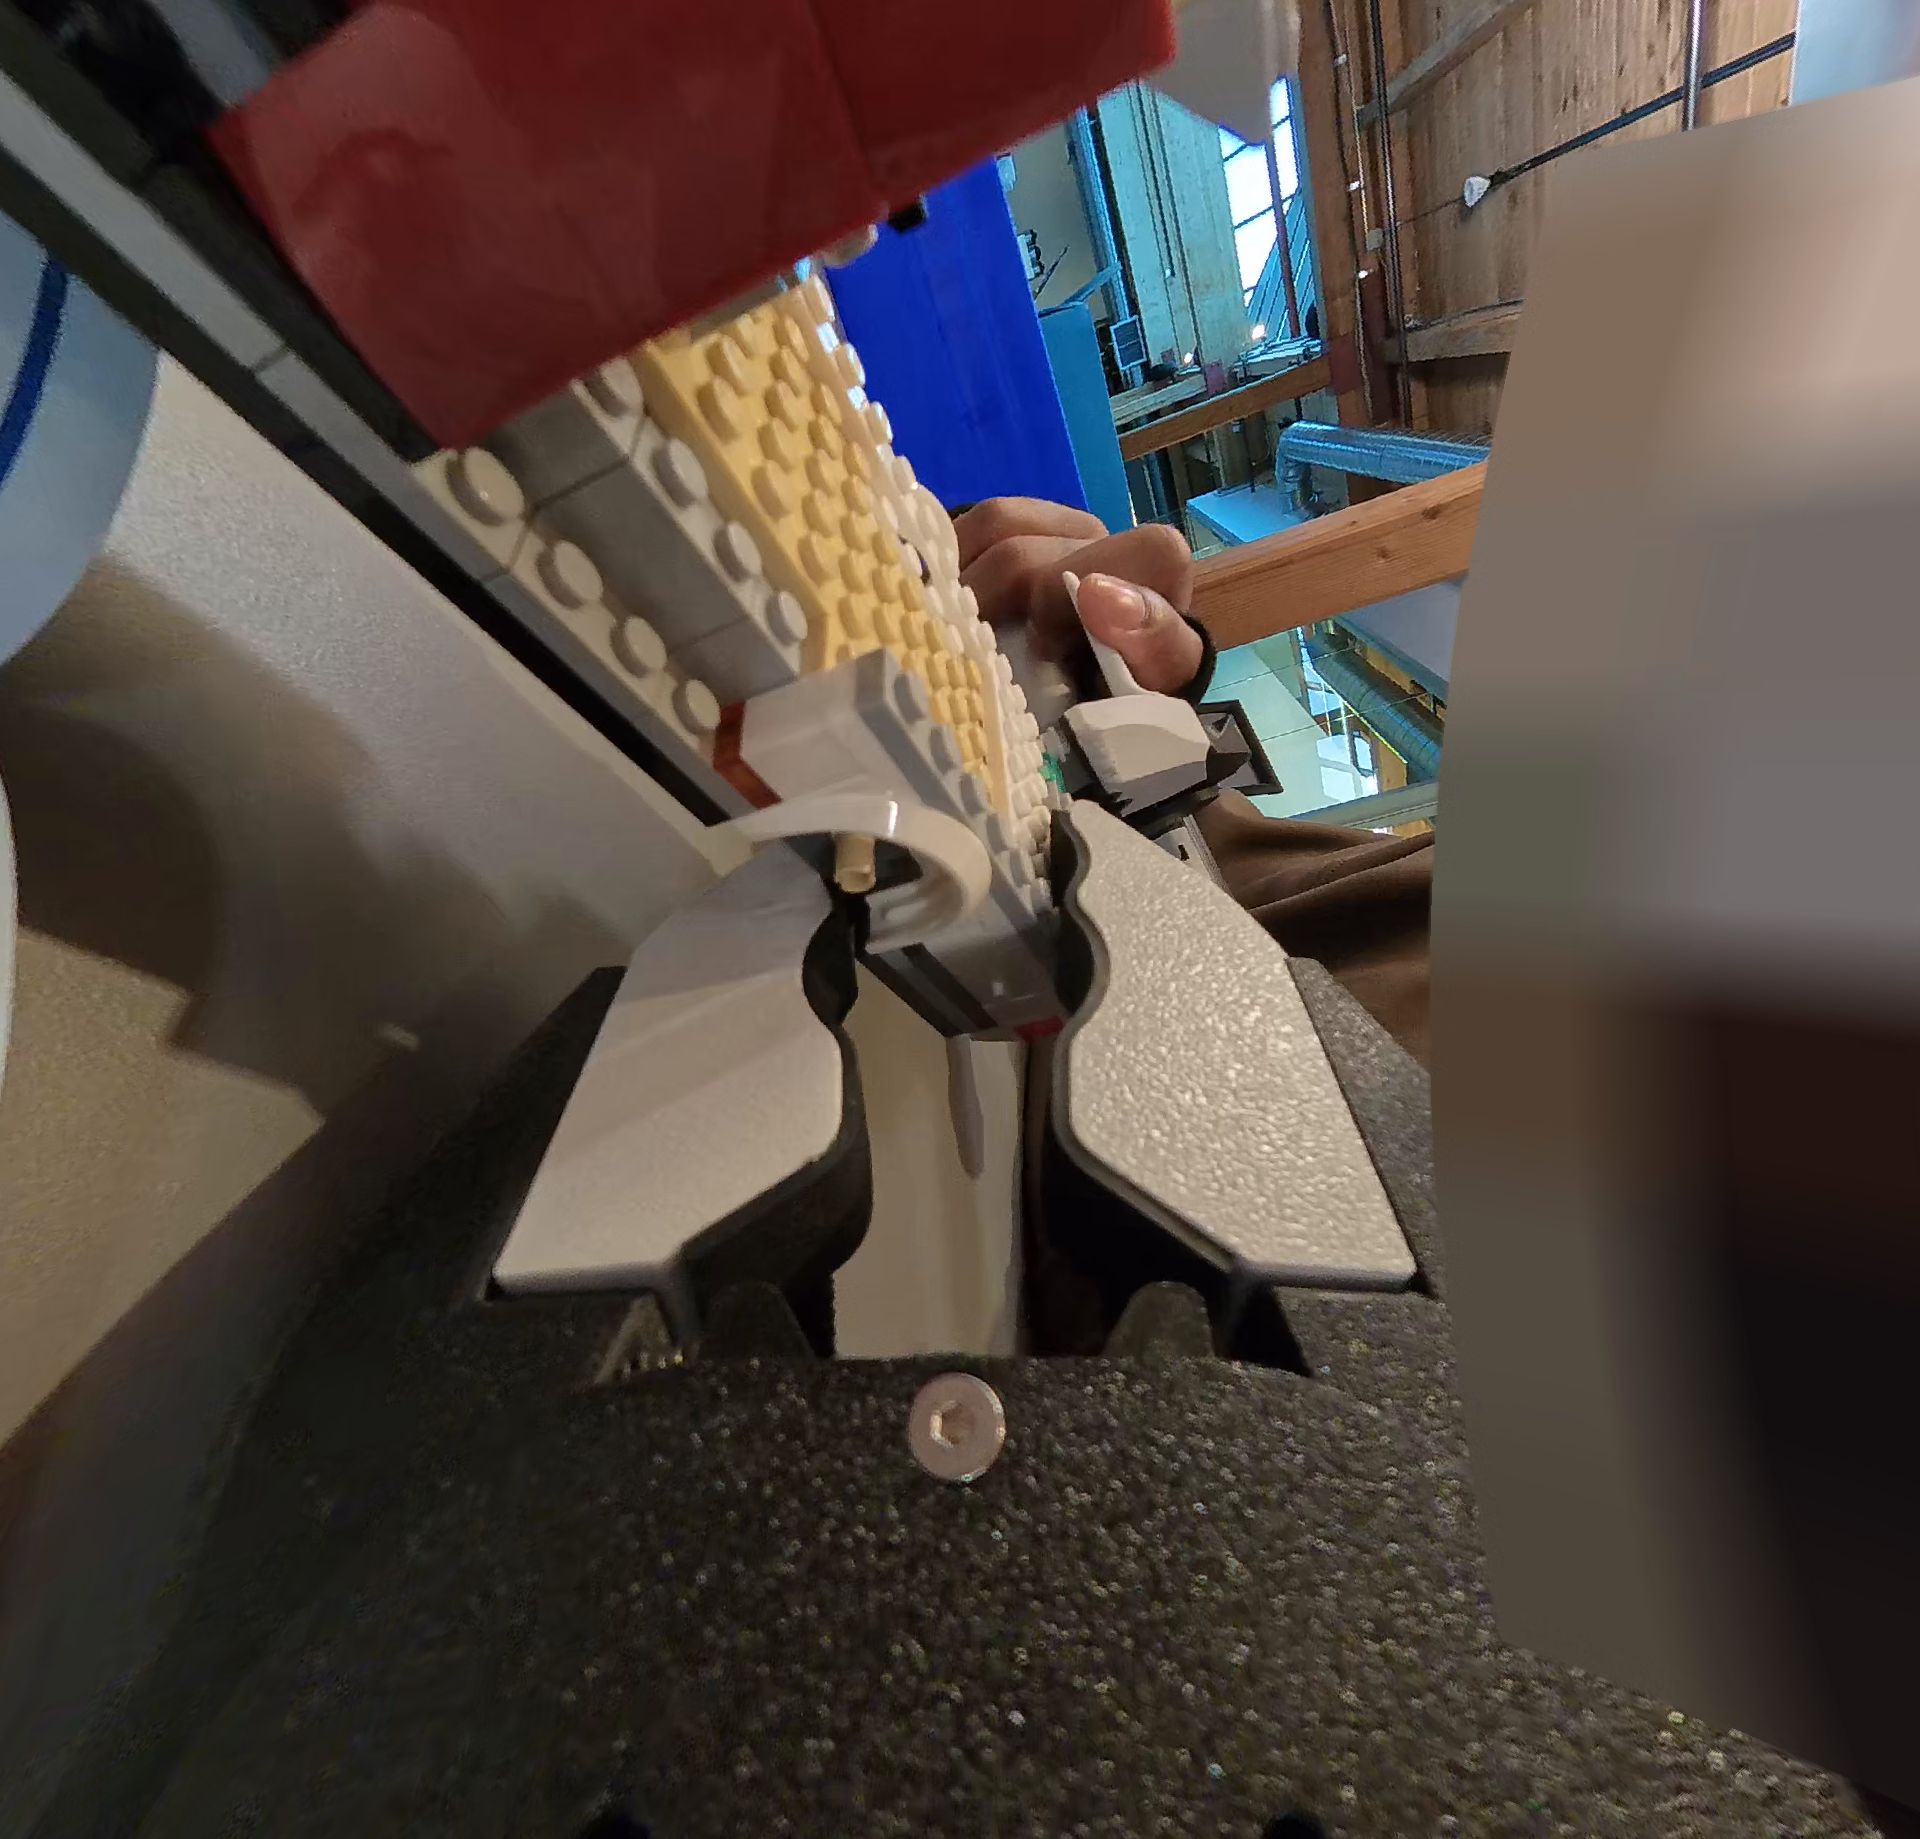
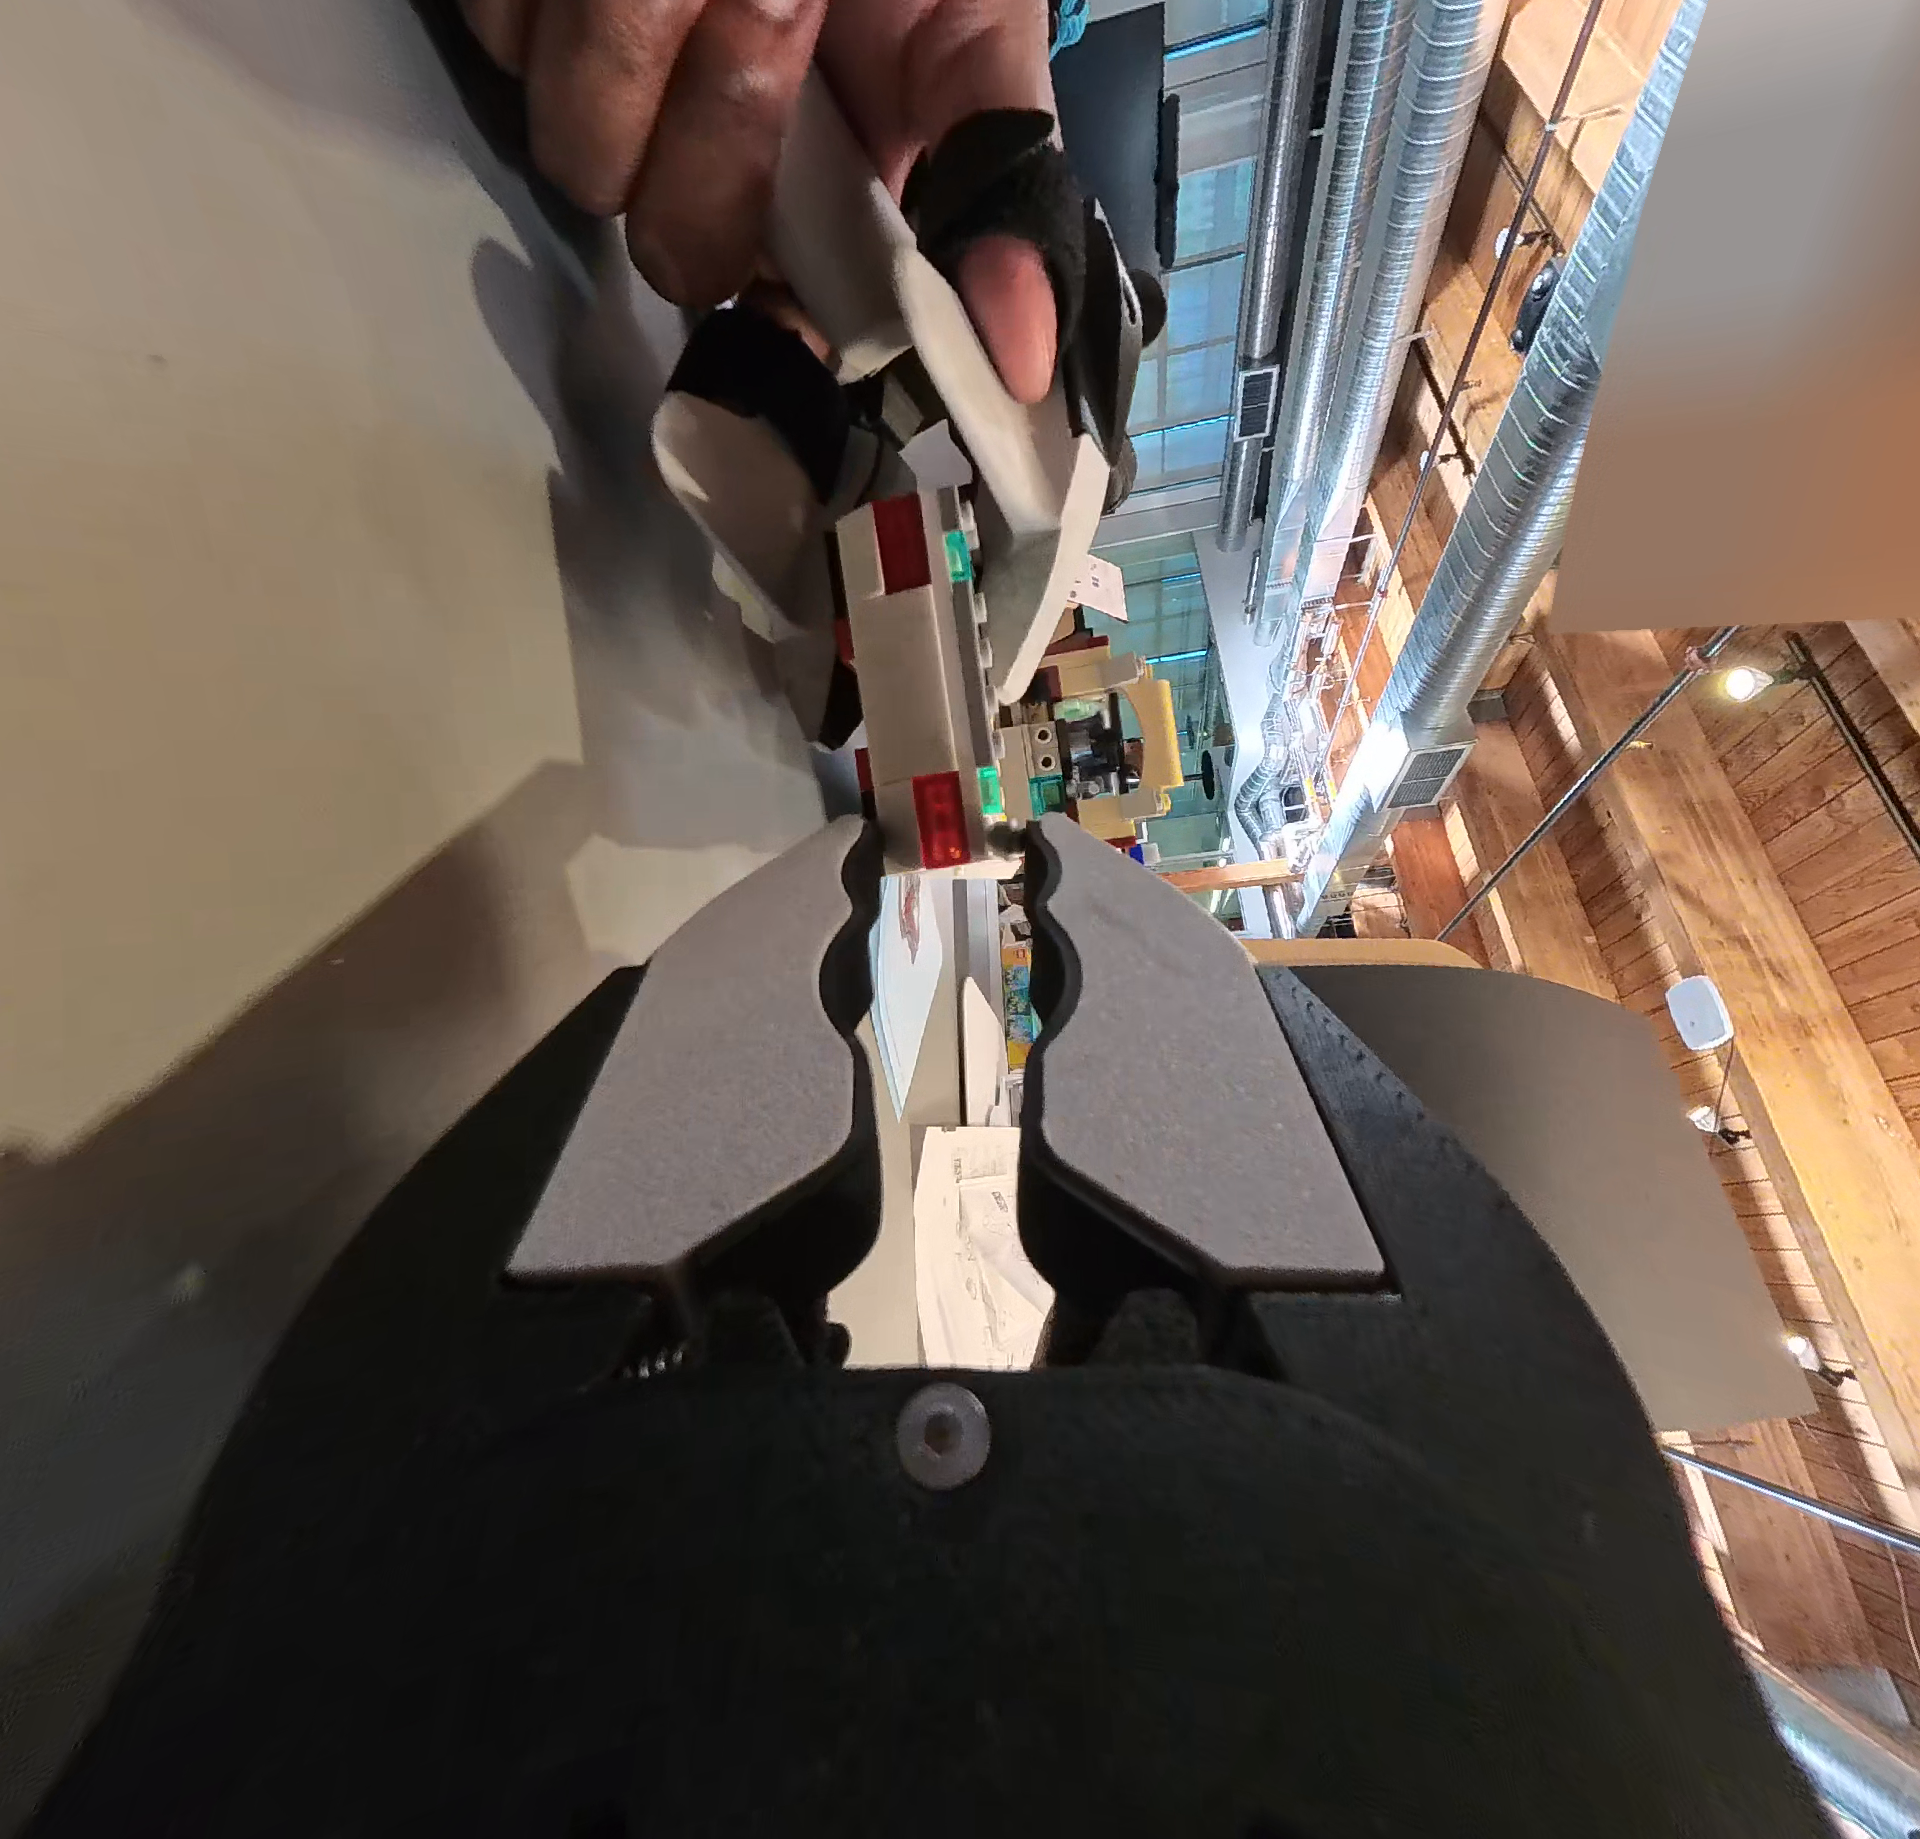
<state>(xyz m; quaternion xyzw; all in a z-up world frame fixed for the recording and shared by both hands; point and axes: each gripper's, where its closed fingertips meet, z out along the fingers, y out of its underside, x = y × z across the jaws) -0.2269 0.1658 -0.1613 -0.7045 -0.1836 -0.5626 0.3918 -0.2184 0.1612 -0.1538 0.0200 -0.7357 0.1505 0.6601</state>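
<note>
The left tool point(image 1: 951, 906) is clamped on the grey end of a brick-built model point(image 1: 831, 563) — tan and white studded plates, red blocks above. The right tool point(image 2: 945, 844) grips the model's opposite grey-and-red edge point(image 2: 925, 750) — held up beside the white tabletop point(image 2: 260, 542).

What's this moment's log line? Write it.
left gripper: jaws clamp brick model | right gripper: jaws straddle model's red-tipped end, grip unclear
</note>
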